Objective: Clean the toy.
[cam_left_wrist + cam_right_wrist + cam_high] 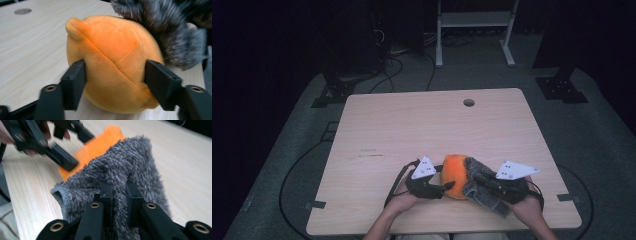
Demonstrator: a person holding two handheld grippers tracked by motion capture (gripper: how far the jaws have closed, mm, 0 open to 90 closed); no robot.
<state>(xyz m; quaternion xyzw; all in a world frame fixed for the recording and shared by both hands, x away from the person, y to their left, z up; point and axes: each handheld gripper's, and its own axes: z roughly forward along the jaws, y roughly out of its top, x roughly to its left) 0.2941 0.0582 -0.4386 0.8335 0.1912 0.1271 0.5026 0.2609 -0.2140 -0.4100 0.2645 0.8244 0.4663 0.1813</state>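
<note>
- Together, two hand-held grippers work one orange plush ball and one grey fuzzy cover near the front edge of the table, right of its middle.
- Left gripper: its jaws stand apart on either side of the ball. In the left gripper view the ball sits between the two black pads, which lie at its flanks without visibly denting the plush. I judge this a loose bracket, there to steady the ball, not a firm squeeze.
- Right gripper: its jaws are pinched tight on a fold of the cover. The right gripper view shows the grey pile bunched between the two pads, with its rolled hem open at the left.
- The cover wraps the ball's right side, touching it, so the orange shows at the left; the pinch likely serves to drag the fabric along the ball, though whether on or off cannot be told.
- Count: one ball, one cover, two grippers, two hands, one round hole near the table's far edge.
- Beyond the far edge, one white frame stands on the floor.
</note>
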